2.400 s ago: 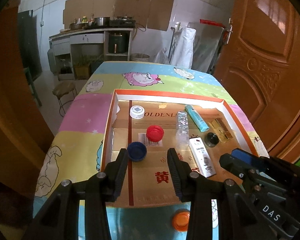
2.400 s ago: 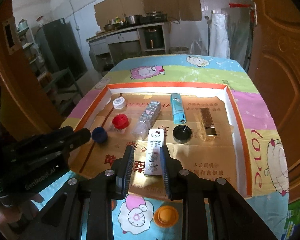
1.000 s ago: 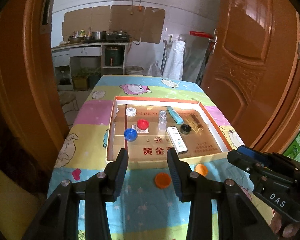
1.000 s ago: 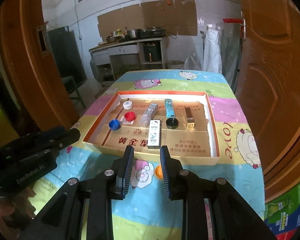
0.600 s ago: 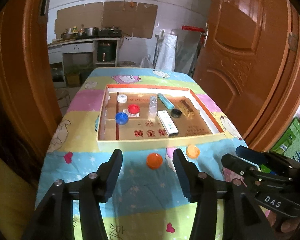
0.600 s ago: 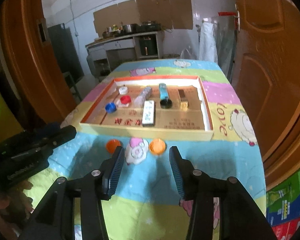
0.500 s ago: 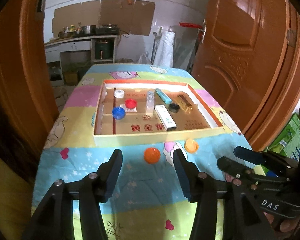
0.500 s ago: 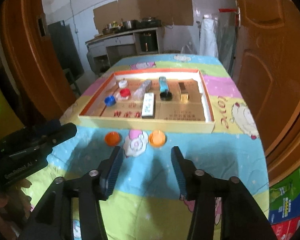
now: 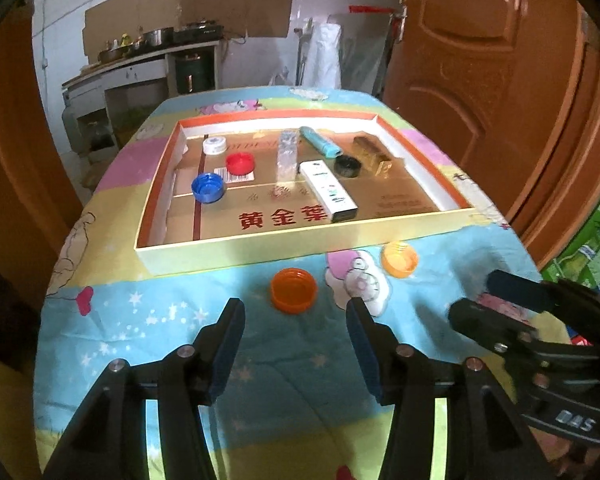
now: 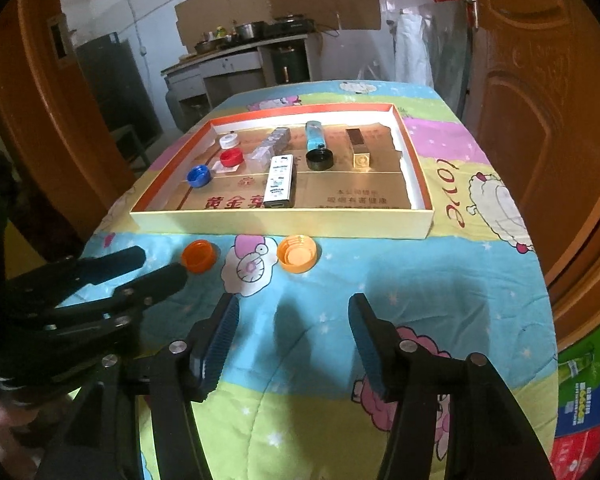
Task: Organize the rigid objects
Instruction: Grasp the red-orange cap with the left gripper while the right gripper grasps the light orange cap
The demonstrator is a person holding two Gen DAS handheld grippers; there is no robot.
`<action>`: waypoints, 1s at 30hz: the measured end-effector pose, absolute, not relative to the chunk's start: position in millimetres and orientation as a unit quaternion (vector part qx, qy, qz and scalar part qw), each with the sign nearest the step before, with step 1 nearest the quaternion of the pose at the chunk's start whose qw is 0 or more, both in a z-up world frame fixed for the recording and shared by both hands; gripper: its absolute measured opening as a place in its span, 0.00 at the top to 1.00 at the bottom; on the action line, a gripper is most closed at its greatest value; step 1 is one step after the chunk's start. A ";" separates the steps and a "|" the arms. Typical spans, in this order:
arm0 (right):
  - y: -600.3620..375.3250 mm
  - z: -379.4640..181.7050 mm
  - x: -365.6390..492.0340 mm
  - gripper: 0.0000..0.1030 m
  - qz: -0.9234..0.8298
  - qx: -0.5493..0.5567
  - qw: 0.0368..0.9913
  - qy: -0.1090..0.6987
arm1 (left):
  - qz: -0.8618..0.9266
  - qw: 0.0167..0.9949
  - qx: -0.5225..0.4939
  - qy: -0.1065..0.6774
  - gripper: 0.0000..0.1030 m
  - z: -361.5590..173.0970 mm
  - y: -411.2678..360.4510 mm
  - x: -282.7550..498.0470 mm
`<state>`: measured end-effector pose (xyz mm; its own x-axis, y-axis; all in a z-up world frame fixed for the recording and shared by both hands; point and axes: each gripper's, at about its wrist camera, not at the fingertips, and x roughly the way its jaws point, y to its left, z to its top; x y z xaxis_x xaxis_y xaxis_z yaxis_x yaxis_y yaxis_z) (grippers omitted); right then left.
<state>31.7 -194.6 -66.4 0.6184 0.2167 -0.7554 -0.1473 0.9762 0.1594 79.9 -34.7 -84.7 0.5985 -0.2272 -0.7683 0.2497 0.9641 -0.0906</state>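
Left wrist view, items listed from the left edge of the surface [image 9: 148, 320] to the right, all on a cartoon-print cloth.

Cardboard tray [image 9: 260, 246], shallow, set across the middle of the surface, its near wall facing the tongs. Contents, left to right: blue cap [image 9: 207, 187] near the tray's left wall; white cap [image 9: 214, 145] toward its far left corner; red cap [image 9: 240, 163] between them and slightly right; clear plastic bottle [image 9: 287, 156], lying flat; white box [image 9: 328, 191], lying flat, reaching toward the near wall; teal tube [image 9: 319, 142] by the far wall; black cap [image 9: 348, 166]; gold box [image 9: 374, 156], nearest the right wall.

Outside the tray, just before its near wall: dark orange cap [image 9: 293, 290], then light orange cap [image 9: 399, 259], open side up.

Left tongs [image 9: 296, 316]: wide apart, empty, just short of the dark orange cap.

Right tongs [image 10: 292, 316]: jaws opening, nothing between them, short of the light orange cap.
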 end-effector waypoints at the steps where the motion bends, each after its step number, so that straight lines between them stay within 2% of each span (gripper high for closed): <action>1: -195.2 -67.1 33.1 0.43 0.101 0.042 0.898 0.425 | -0.132 0.892 0.013 0.432 0.49 -87.1 -35.3 83.5; 13: -198.4 -78.7 56.9 0.43 0.107 0.044 0.894 0.434 | -0.115 0.886 0.022 0.448 0.49 -108.4 -40.6 107.3; 15: -197.4 -80.7 61.2 0.43 0.109 0.042 0.893 0.435 | -0.107 0.888 0.024 0.446 0.52 -109.1 -39.9 108.3; 17: -196.5 -82.2 63.6 0.43 0.110 0.041 0.892 0.436 | -0.097 0.891 0.032 0.443 0.65 -108.5 -40.3 108.2; 19: -195.1 -84.1 67.2 0.43 0.112 0.041 0.891 0.438 | -0.091 0.892 0.029 0.441 0.70 -107.9 -37.7 108.5; 30: -175.7 -94.8 87.0 0.43 0.117 0.022 0.890 0.440 | -0.104 0.890 -0.006 0.444 0.71 -105.5 -21.2 107.3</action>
<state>87.0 -175.7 -94.8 0.5855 0.2267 -0.7783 -0.1881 0.9719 0.1416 107.3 -21.2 -105.5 0.5840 -0.1897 -0.7893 0.1788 0.9785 -0.1028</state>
